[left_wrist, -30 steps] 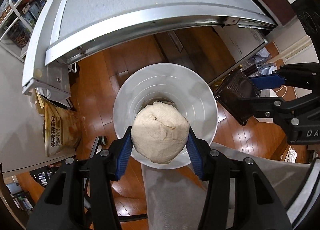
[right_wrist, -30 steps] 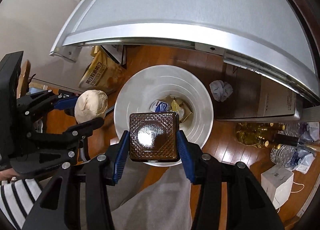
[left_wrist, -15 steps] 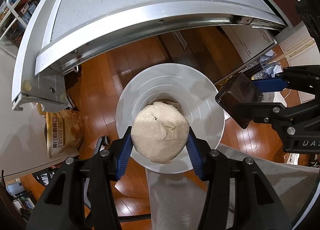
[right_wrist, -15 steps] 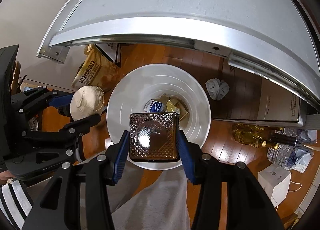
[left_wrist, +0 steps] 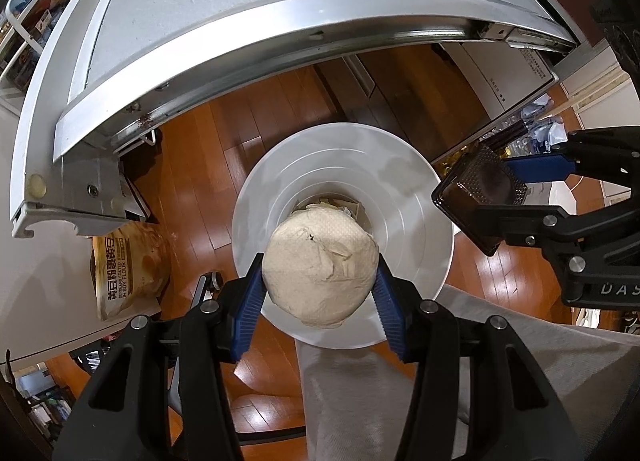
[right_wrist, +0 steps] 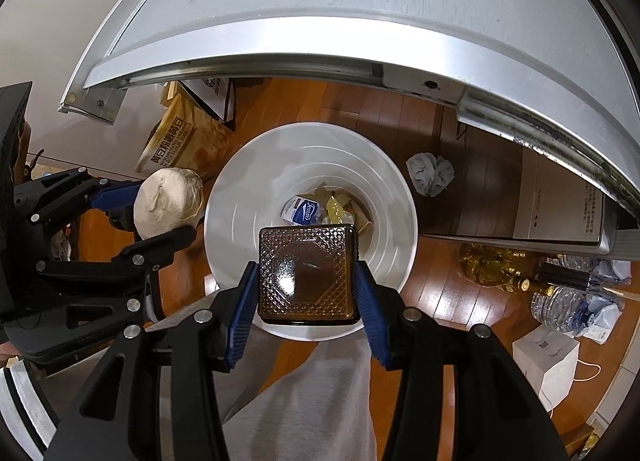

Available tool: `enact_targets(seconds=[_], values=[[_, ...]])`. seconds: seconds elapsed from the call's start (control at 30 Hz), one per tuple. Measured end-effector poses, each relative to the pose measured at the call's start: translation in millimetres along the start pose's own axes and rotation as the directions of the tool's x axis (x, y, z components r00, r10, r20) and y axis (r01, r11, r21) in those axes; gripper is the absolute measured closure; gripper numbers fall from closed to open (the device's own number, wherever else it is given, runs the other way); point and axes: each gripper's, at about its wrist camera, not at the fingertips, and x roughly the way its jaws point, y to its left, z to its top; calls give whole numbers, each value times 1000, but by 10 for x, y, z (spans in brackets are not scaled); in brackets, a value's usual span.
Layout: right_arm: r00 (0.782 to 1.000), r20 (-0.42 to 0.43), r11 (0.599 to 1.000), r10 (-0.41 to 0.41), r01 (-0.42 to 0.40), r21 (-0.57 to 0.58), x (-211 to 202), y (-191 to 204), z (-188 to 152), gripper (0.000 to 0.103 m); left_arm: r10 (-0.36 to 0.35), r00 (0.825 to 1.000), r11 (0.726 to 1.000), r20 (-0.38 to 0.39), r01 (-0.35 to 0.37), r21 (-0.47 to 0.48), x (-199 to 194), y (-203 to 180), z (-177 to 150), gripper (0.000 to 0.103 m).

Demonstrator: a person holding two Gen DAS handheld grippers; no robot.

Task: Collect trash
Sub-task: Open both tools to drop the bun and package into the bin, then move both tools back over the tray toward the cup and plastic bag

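Observation:
My left gripper (left_wrist: 319, 287) is shut on a beige crumpled paper ball (left_wrist: 320, 267), held above the near side of the white trash bin (left_wrist: 416, 189). My right gripper (right_wrist: 306, 279) is shut on a dark brown square plastic tray (right_wrist: 307, 273), held over the bin's (right_wrist: 240, 197) near rim. Wrappers and a blue-and-white packet (right_wrist: 301, 211) lie at the bin's bottom. The tray (left_wrist: 478, 199) and right gripper show at the right of the left wrist view; the paper ball (right_wrist: 168, 197) shows at the left of the right wrist view.
A grey metal table edge (left_wrist: 256, 41) overhangs the bin. A yellow soy flour bag (left_wrist: 128, 261) leans at the left. A grey crumpled wad (right_wrist: 430, 173) lies on the wood floor right of the bin. Bottles (right_wrist: 496, 267) and a white box (right_wrist: 546, 361) sit far right. My grey-trousered leg (right_wrist: 304, 401) is below.
Both grippers have drifted slightly while holding their items over the bin; the table edge sits lower in view. Nothing was let go.

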Motion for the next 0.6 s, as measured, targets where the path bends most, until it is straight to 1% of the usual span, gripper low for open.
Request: enact_targets(seconds=[0.07,0.1,0.13,0.17,0.2,0.23,0.27,0.53,0.6], values=[[1000,-1,1000,0,0,1,0,-10,-2,56,1,1000,1000,-3,-1,1,4,1,2,50],[1000,-2,1000,0,0,0,1,-9,0,55,0,1000,1000,-4,0,-2,7,3,4,49],[1000,-5,1000,2,-2,0,4,-10,-1,54,-8,1000,1000,-12,8,-7,17,11,8,45],[1000,-8,1000,0,0,4,6,-19,-5,53,-17,1000,1000,-16,17,-15,22,21,11,31],[1000,-9,1000,2,-2,11,1,-31,-7,46,-17,1000,1000,-14,17,-21,15,32,12,18],[1000,-10,1000,10,-10,19,-7,-41,-11,42,-11,1000,1000,-6,10,-24,0,37,8,15],[1000,-4,999,18,-18,30,-28,-62,-22,38,-6,1000,1000,0,5,-24,-12,39,8,13],[1000,28,999,12,-13,39,-200,-74,-59,36,-3,1000,1000,9,3,-21,-92,49,-28,12],[999,43,999,10,-11,34,-268,-62,-67,32,-4,1000,1000,13,4,-28,-112,55,-33,9]])
